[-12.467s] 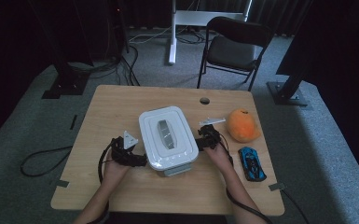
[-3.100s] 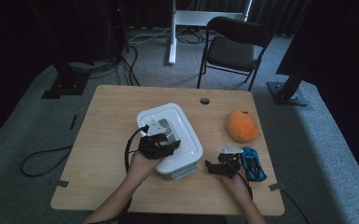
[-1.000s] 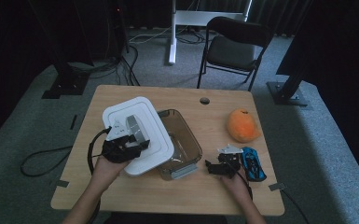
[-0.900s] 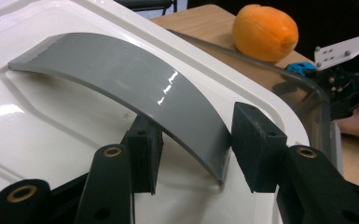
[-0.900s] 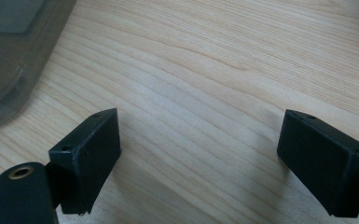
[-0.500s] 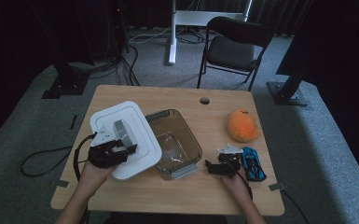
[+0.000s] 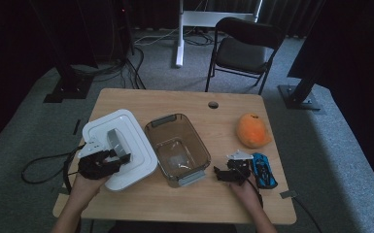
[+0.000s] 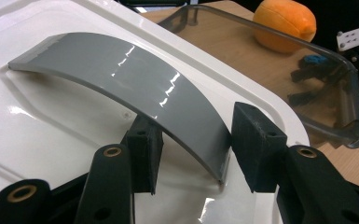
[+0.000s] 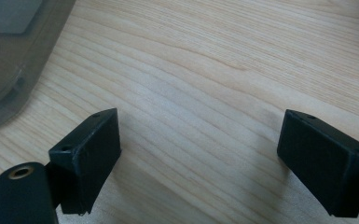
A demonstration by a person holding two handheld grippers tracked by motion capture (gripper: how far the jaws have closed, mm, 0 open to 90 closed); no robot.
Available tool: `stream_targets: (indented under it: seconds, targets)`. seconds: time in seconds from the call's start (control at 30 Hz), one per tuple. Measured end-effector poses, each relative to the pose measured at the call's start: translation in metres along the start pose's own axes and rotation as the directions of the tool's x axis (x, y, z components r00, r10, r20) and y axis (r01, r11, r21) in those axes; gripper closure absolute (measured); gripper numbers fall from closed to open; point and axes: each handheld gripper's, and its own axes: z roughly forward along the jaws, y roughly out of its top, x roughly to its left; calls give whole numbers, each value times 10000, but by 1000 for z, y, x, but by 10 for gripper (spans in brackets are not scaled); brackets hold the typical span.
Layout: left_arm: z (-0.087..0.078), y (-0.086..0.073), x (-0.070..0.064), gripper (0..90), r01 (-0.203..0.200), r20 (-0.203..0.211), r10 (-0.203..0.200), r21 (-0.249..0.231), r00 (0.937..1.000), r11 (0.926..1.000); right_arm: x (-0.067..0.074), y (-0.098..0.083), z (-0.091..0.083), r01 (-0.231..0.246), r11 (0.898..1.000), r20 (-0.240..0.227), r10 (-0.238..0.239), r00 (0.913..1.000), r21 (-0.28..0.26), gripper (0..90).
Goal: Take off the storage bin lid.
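Left hand pose: the left hand (image 7: 85, 187) reaches in from the near edge, forearm slanting toward the near-left corner, and carries the left tool (image 7: 108, 158) low over the tabletop (image 7: 223, 109).
Left tool state: clenched on the grey handle (image 8: 135, 88) of the white lid (image 7: 126, 148); in the left gripper view one black pad (image 8: 144, 154) sits against one side of the handle's near end, the other pad on the opposite side.
Lid place: directly under and ahead of the left tool, lying flat or nearly flat at the left part of the tabletop; whether it rests fully on the wood I cannot tell.
Right hand pose: the right hand (image 7: 245, 187) rests near the front edge, its right tool (image 7: 222, 174) lying level and pointing toward the container.
Right tool state: released, jaws spread wide over bare wood in the right gripper view.
Counts: one lid, one clear container (image 7: 177, 148), one orange plush toy (image 7: 253, 130), one blue toy car (image 7: 263, 169), two tools.
Container place: uncovered, just beside the lid's right edge, between the two tools.
Car and plush: the car lies just beside the right tool; the plush sits beyond it.
Edges: the lid's left rim lies close to the tabletop's left edge.
Open room: bare wood along the far side and in front of the container.
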Motion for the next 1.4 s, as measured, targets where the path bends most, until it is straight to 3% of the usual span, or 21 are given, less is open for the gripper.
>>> stream_targets:
  seconds: [0.53,0.73,0.9,1.03,1.4]
  targets:
    - [19,-27,20,547,306,174,-314,455,9994,9985,0,0,0,0,10000,11,0,10000,4,124]
    - [33,-42,28,547,125,664,-153,419,9977,9990,0,0,0,-2,10000,11,2,10000,5,124]
    - [45,-51,34,547,191,745,-238,641,9969,9978,0,0,0,-2,10000,12,2,10000,5,124]
    - [51,-57,38,547,289,1063,-351,592,9937,9978,0,0,0,-1,10000,12,1,10000,5,124]
    - [74,-66,45,547,359,1319,-504,1102,9900,9933,0,0,0,10,10000,12,-10,10000,0,124]
